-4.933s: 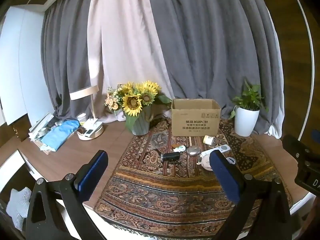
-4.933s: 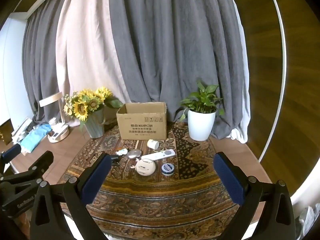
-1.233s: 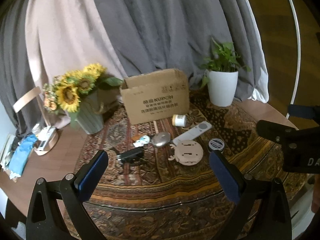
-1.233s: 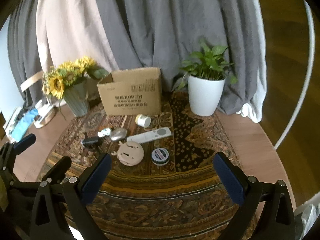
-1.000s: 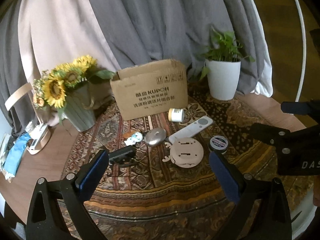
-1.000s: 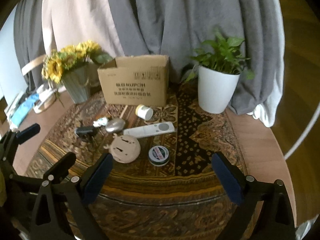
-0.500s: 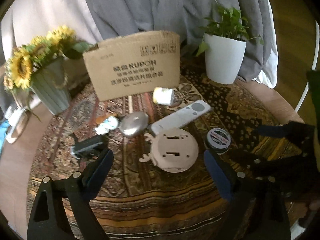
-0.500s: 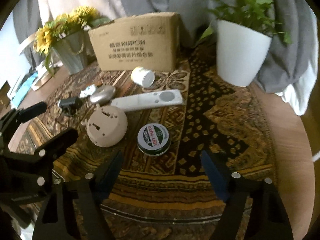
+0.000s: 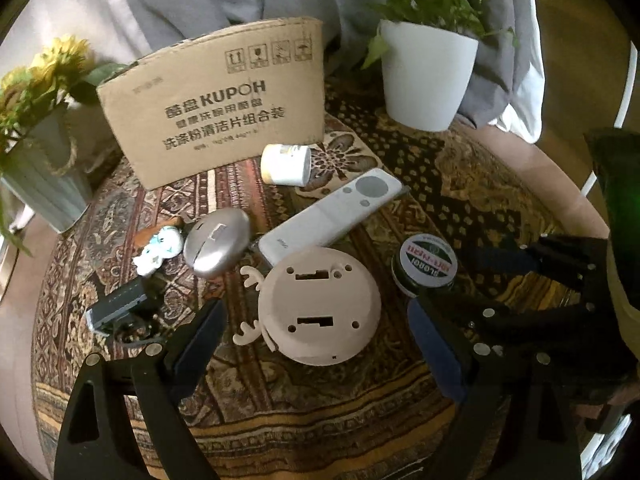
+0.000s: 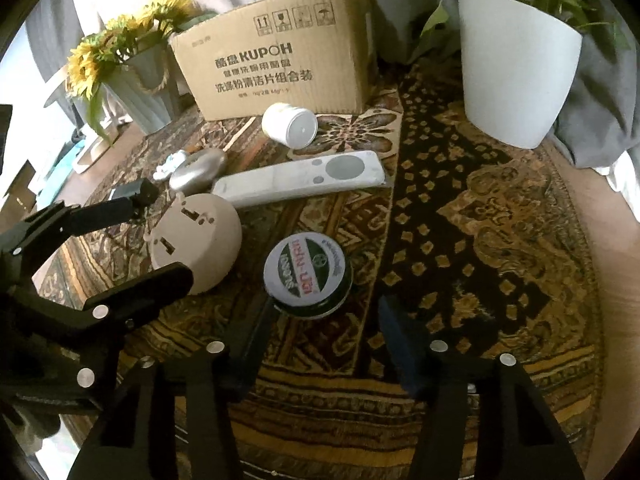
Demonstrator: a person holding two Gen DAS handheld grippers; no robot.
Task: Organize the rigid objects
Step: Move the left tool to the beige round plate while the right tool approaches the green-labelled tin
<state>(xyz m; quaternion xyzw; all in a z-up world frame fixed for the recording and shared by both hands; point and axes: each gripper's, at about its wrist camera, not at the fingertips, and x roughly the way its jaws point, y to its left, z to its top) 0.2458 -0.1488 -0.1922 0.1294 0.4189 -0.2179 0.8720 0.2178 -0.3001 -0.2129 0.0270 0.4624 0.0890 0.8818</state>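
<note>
left tongs (image 9: pixel 316 344) open, straddling the round beige disc (image 9: pixel 320 306) on the rug-covered worktop (image 9: pixel 480 184). right tongs (image 10: pixel 320 336) open, nothing held, just short of the green balm tin (image 10: pixel 307 276) beside the disc. tin judged light, stiff, smooth-sided, likely slippery; grip advised across the side wall. cardboard box (image 10: pixel 280 68) stands behind.

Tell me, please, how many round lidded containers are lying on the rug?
2: the green balm tin sits just ahead of the right gripper; the white jar lies on its side before the cardboard box. Others could be hidden inside it.
</note>
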